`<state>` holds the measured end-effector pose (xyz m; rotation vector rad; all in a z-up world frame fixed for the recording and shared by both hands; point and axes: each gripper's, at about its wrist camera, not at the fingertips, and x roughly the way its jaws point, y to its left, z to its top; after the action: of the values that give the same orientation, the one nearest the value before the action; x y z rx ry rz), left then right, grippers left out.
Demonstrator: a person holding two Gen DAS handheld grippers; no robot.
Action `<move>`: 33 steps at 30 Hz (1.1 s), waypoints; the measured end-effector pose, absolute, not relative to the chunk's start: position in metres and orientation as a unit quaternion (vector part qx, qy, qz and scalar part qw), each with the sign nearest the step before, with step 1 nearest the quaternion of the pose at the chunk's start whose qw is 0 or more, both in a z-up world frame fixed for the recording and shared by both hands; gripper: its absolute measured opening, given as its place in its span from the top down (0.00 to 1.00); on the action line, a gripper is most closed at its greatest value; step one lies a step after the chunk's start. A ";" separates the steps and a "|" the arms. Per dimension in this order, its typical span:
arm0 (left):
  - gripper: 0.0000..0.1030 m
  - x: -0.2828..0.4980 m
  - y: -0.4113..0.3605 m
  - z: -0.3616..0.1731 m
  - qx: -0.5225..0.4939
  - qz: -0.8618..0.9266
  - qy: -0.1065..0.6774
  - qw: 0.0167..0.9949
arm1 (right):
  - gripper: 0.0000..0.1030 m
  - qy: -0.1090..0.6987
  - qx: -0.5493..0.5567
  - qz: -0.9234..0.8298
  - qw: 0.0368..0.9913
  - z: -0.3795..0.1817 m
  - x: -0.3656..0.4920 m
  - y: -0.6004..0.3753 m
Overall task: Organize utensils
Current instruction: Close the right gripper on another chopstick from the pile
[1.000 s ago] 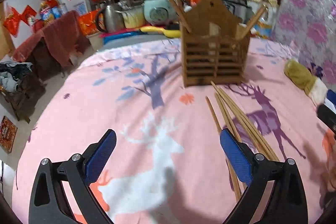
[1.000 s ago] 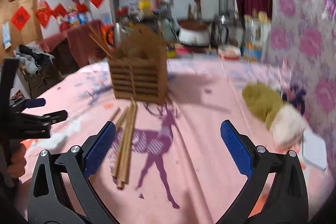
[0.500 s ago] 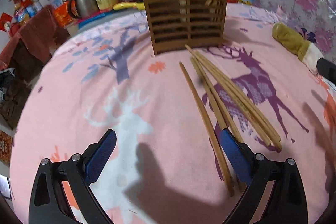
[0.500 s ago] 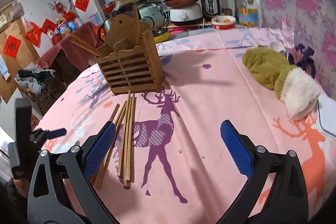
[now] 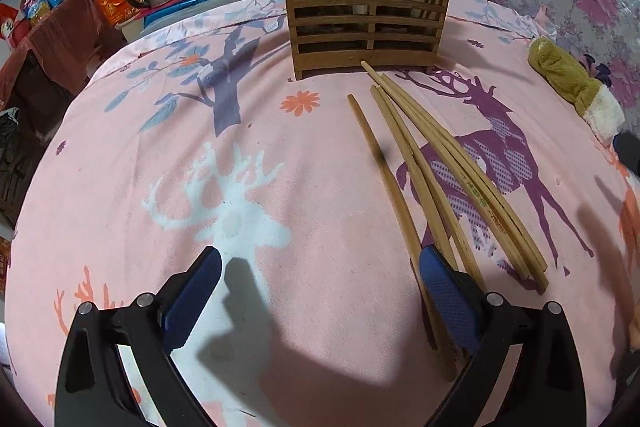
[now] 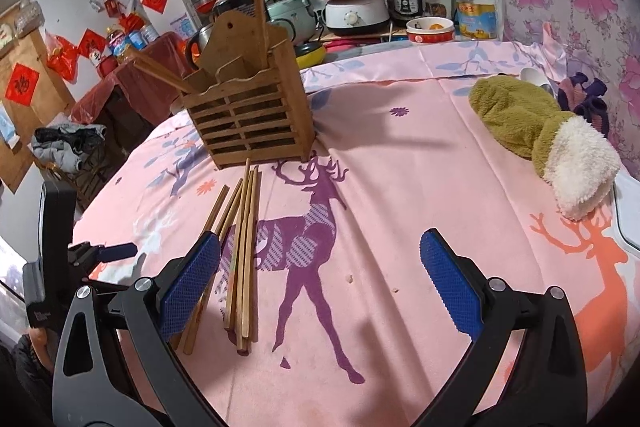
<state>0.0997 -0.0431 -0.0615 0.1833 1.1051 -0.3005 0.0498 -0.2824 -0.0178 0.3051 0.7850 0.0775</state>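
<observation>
A round worktop (image 5: 120, 155) is covered with a pink cloth that has deer printed on it. At the far side stands a wooden chopstick holder (image 5: 366, 15) with slatted walls. A few chopsticks already stick up out of it, leaning to the sides.

More chopsticks (image 5: 432, 163) lie loose on the cloth just in front of the holder. They lie close together in a bunch, with their thin ends pointing toward the holder. One stick lies a little apart on the left of the bunch.

The left tool (image 5: 320, 287) hangs low over the cloth with its two blue pads spread wide, and it grips nothing. Its right pad is right over the near ends of the loose sticks. I cannot tell if it touches them.

The right tool (image 6: 320, 277) is also spread wide and grips nothing. Its left pad is above the near ends of the same bunch of sticks (image 6: 240, 247).

A fuzzy green and white mitten (image 6: 548, 135) lies on the right side of the worktop, well apart from the sticks. Behind the worktop are rice cookers, a kettle and bottles.
</observation>
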 end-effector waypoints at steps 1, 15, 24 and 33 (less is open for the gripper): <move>0.06 0.100 -0.043 -0.062 0.084 -0.144 0.523 0.836 | 0.07 0.384 0.146 0.044 0.911 -0.020 0.051 -0.279; 0.06 0.123 -0.026 -0.071 0.055 -0.101 0.543 0.832 | 0.71 0.471 0.094 0.153 0.864 -0.059 0.062 -0.229; 0.06 0.120 -0.025 -0.065 0.052 -0.102 0.532 0.839 | 0.81 0.481 0.094 0.136 0.861 -0.064 0.065 -0.234; 0.06 0.114 -0.032 -0.064 0.060 -0.116 0.528 0.839 | 0.82 0.484 0.074 0.145 0.860 -0.065 0.063 -0.224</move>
<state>0.1141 -0.0319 -0.0635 0.1268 1.1163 -0.2451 0.0633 -0.2236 -0.0653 0.1546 1.0170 0.3036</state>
